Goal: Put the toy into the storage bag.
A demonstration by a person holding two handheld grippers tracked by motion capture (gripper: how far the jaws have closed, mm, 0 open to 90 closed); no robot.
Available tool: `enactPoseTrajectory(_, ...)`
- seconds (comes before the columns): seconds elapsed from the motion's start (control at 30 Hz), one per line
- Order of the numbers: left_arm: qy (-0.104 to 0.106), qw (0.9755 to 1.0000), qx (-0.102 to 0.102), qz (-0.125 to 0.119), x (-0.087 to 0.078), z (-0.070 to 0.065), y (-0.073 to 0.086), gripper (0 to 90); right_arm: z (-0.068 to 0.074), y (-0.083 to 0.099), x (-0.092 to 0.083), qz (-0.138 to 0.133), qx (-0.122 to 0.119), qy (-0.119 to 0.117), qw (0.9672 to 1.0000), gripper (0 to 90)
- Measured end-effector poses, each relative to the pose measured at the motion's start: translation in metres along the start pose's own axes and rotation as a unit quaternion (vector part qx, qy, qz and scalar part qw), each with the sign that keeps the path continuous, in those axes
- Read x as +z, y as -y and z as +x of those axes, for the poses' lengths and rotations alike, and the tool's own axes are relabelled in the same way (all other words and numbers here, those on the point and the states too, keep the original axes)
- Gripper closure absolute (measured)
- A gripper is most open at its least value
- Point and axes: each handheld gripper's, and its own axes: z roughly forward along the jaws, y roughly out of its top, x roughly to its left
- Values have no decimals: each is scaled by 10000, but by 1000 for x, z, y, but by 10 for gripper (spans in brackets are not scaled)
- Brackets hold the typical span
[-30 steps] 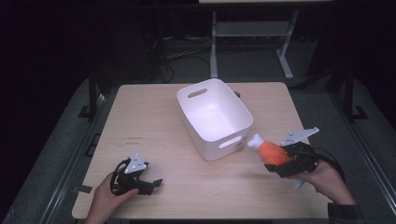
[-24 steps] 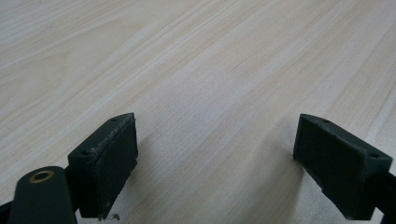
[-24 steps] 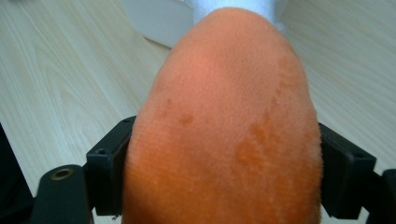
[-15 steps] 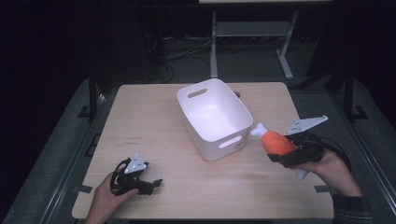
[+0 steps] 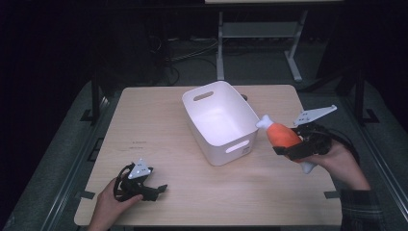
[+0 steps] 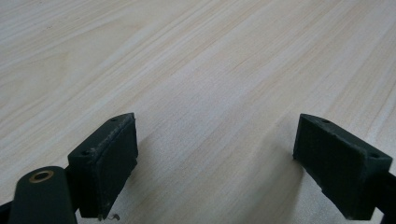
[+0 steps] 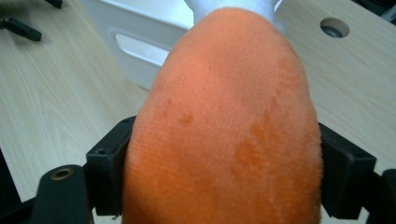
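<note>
My right gripper [image 5: 288,147] clamped on orange plush drumstick [image 5: 283,135], held above table [image 5: 159,120], white tip just beside white bin [image 5: 220,121] near rim. My left gripper [image 5: 155,191] low at near-left table edge, jaws wide apart, nothing between.

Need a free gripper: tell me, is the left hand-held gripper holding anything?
No: the left hand-held gripper has its jaws apart over the bare table.
</note>
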Motion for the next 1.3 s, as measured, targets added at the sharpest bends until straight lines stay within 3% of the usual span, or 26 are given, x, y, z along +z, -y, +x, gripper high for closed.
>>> enactPoseTrajectory(0.5,0,10000,-1,-2,0,0,0,129,-2,-42,8,-55,-55,-65,9999,199)
enactPoseTrajectory(1.07,-1,10000,0,-2,0,0,0,129,4,-82,33,42,-46,-108,9999,200)
enactPoseTrajectory(1.3,-2,10000,3,-2,0,0,0,129,6,-96,47,58,62,-148,9999,202)
